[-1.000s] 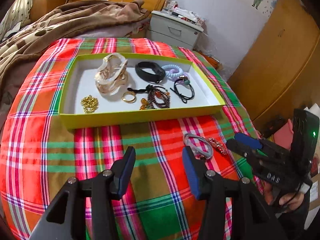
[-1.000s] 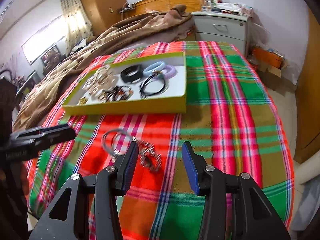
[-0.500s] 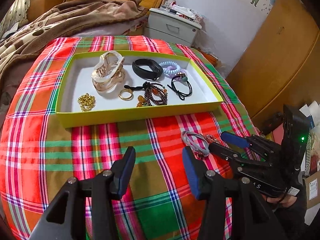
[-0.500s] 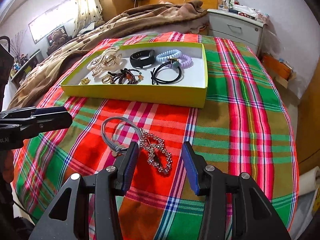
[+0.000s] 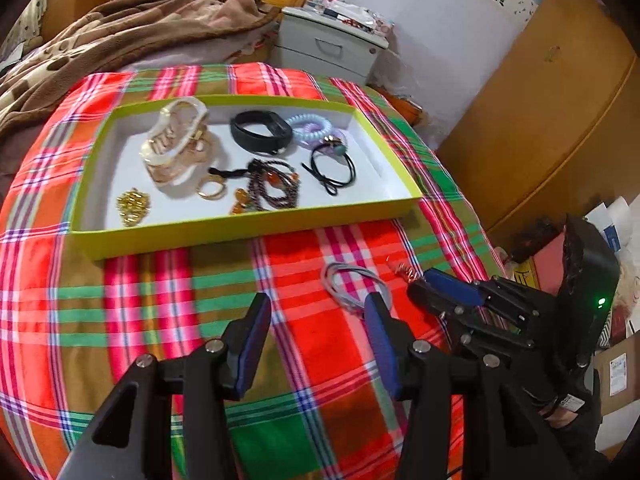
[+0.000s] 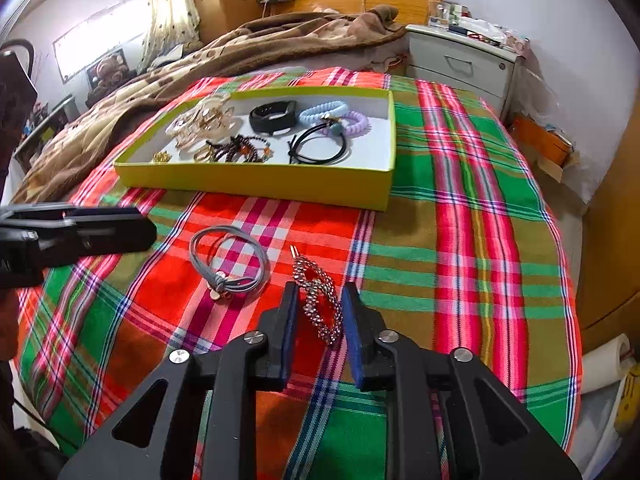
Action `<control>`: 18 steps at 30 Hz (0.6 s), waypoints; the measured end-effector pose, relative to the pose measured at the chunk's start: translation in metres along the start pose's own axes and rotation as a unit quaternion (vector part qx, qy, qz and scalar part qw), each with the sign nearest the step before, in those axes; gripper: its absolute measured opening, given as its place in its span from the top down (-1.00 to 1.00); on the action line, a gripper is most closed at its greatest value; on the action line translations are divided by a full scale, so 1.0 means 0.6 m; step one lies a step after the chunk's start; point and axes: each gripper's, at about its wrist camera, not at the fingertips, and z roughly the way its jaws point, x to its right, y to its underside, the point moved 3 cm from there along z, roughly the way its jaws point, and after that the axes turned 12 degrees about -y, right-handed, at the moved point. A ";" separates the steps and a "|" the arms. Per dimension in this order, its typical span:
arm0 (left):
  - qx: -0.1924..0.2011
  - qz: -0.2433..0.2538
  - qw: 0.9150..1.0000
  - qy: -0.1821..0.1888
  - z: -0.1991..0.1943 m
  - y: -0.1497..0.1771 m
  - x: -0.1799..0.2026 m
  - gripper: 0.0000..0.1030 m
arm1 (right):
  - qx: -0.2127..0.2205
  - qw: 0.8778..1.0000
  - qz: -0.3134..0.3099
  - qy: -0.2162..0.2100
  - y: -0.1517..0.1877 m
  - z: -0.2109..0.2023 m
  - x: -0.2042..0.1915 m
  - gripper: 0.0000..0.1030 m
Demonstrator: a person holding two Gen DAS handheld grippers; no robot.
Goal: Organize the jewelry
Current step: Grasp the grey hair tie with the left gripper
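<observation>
On the plaid cloth (image 6: pixel 460 240), far left, our left gripper (image 5: pixel 316 344) hovers with its jaws wide apart and nothing between them. Next comes the grey hair tie (image 6: pixel 228 264), lying loose. Just right of it, our right gripper (image 6: pixel 318 328) is closing around the rhinestone clip (image 6: pixel 318 300), pads not clearly touching. Behind sits the yellow tray (image 6: pixel 256 182) of jewelry.

Bare plaid cloth (image 6: pixel 460 264) fills the right half of the right wrist view, free for passage. The yellow tray's (image 6: pixel 256 184) near wall bars the upper centre. The grey hair tie (image 6: pixel 228 264) and left gripper (image 6: pixel 132 228) crowd the left.
</observation>
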 end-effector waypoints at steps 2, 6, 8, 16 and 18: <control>-0.004 0.004 1.000 0.003 0.005 0.000 0.010 0.02 | 0.010 1.000 0.008 0.003 -0.003 -0.009 0.006 0.79; -0.018 0.009 1.000 0.011 0.017 0.002 0.028 0.02 | 0.015 1.000 0.018 0.003 0.000 -0.015 0.018 0.79; -0.025 0.011 1.000 0.004 0.024 0.003 0.035 0.02 | 0.018 1.000 0.022 0.002 0.003 -0.020 0.021 0.79; -0.019 0.030 0.999 -0.038 0.041 0.002 0.060 0.03 | 0.038 0.998 0.040 0.004 0.009 -0.041 0.037 0.79; -0.026 0.023 0.999 -0.035 0.047 0.000 0.061 0.03 | 0.043 0.998 0.043 0.004 0.009 -0.048 0.038 0.79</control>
